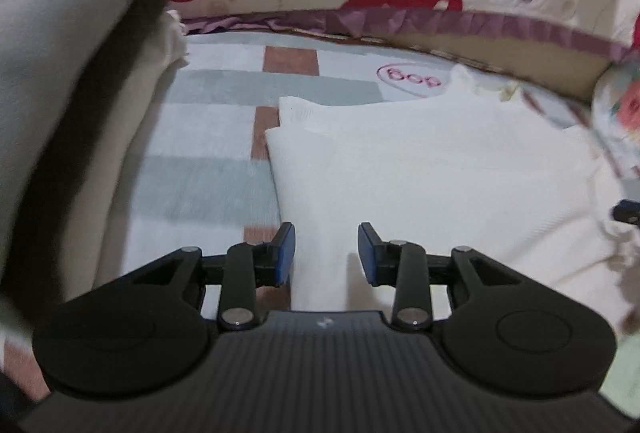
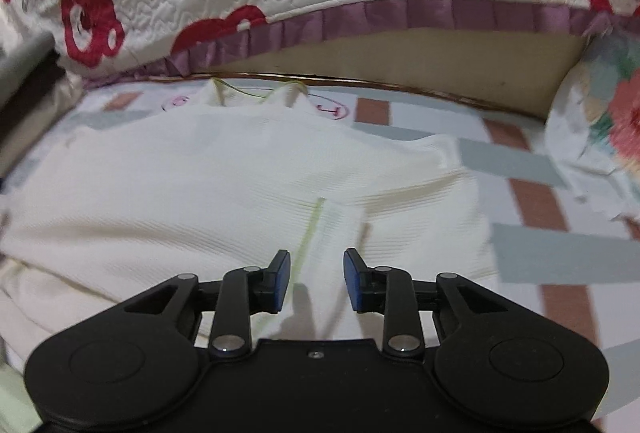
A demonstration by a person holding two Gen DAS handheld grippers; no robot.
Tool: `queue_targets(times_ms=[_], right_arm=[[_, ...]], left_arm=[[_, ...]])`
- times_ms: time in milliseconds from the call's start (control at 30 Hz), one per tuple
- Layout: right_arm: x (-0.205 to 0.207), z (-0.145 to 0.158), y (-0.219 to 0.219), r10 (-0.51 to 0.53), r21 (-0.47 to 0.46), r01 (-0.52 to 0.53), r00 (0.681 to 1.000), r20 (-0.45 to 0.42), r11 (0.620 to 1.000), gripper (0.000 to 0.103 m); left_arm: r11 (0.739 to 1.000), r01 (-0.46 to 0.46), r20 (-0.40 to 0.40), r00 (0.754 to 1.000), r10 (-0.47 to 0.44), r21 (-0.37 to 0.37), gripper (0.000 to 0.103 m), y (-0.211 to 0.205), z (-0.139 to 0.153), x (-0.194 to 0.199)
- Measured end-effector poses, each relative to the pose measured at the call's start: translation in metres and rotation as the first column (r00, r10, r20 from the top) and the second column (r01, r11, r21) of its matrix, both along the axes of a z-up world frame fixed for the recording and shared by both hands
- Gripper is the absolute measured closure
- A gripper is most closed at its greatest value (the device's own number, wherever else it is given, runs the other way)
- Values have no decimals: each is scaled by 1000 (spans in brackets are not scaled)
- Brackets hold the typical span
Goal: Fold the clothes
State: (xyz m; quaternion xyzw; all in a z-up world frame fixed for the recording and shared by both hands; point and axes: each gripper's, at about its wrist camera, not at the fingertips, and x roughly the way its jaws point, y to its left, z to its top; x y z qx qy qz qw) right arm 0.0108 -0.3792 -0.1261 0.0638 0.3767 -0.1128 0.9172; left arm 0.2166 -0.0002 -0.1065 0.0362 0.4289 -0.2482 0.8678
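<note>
White garment [image 2: 224, 169] lies spread across the checked mat [image 2: 532, 201], its far end toward the quilted edge.
Left gripper [image 1: 326, 253] and right gripper [image 2: 314, 279] both hover over its near hem, jaws spread, seemingly pinching nothing.

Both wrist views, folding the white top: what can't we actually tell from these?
- White top: near hem, both views, hidden behind the gripper bodies.
- Its right side, left wrist view: blurred and cut off by the frame edge.
- Pink circled print on the checked sheet: partly covered by the top; unreadable.
- Left gripper, right gripper: jaws apart; contact with the cloth unclear.
</note>
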Motion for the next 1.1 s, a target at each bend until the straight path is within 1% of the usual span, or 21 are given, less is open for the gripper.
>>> queue_targets(times_ms=[33, 67, 100, 133, 200, 267, 333, 467, 567, 633, 700, 733, 767, 833, 867, 900, 967, 1000, 1033, 1067, 1100], right_arm=[[2, -1, 1, 1, 20, -1, 1000, 7, 1000, 68], [5, -1, 5, 18, 16, -18, 1000, 9, 1000, 67], [8, -2, 9, 35, 10, -35, 999, 10, 999, 64], [10, -2, 11, 50, 5, -50, 999, 8, 999, 61], [13, -2, 13, 68, 0, -68, 998, 5, 998, 60], [16, -2, 16, 85, -6, -85, 996, 2, 996, 56], [17, -2, 16, 85, -2, -85, 996, 3, 996, 54], [18, -2, 19, 91, 3, -91, 996, 1, 996, 54], [18, -3, 27, 119, -9, -119, 993, -2, 993, 52], [19, -7, 33, 147, -25, -148, 989, -18, 989, 45], [21, -14, 35, 175, -29, -177, 983, -61, 984, 44], [21, -19, 35, 187, -25, -190, 978, -89, 981, 44], [21, -22, 33, 209, 14, -208, 972, -108, 978, 44], [14, -21, 30, 225, 40, -222, 968, -109, 974, 44], [11, -21, 27, 221, 37, -218, 967, -122, 975, 44], [7, -21, 23, 217, 46, -213, 968, -128, 976, 44], [0, -21, 13, 219, 69, -211, 966, -134, 975, 44], [-4, -21, 10, 226, 75, -217, 964, -142, 973, 43], [-7, -22, 7, 224, 62, -216, 960, -170, 974, 42], [-10, -24, 7, 226, 24, -226, 951, -212, 974, 42], [-16, -24, 4, 224, 11, -227, 950, -216, 974, 42]], left_arm=[[1000, -13, 4, 1000, 13, 13, 69, -5, -7, 5], [999, -24, 12, 1000, 24, 25, 70, -9, -14, 8], [999, -30, 26, 999, 29, 38, 73, -11, -20, 8], [998, -27, 42, 999, 25, 51, 90, -14, -25, 9], [996, 18, 91, 995, -26, 88, 95, -19, -28, 5], [992, 39, 136, 989, -56, 123, 96, -20, -24, 2], [993, 23, 156, 987, -41, 118, 97, -16, -19, 1], [993, 0, 146, 989, -17, 121, 97, -11, -23, 3], [985, -17, 176, 984, -13, 170, 97, -14, -26, -1], [978, -36, 198, 980, -6, 205, 97, -16, -26, -3], [973, -68, 184, 983, 27, 222, 97, -12, -23, -3], [975, -81, 169, 985, 46, 208, 97, -7, -18, -4], [977, -92, 158, 985, 62, 191, 97, -2, -13, -7], [989, -78, 172, 984, 55, 128, 97, 2, 1, -21], [994, -58, 182, 983, 41, 91, 96, 2, 9, -30], [998, -22, 183, 983, 12, 54, 95, -1, 15, -37], [997, 80, 159, 984, -81, 12, 88, -18, 21, -51], [991, 137, 131, 982, -136, 3, 79, -29, 20, -56], [984, 179, 98, 979, -178, 1, 73, -39, 16, -61], [977, 215, 63, 975, -215, 0, 72, -48, 9, -65], [968, 251, 26, 968, -251, 0, 72, -55, 1, -69]])
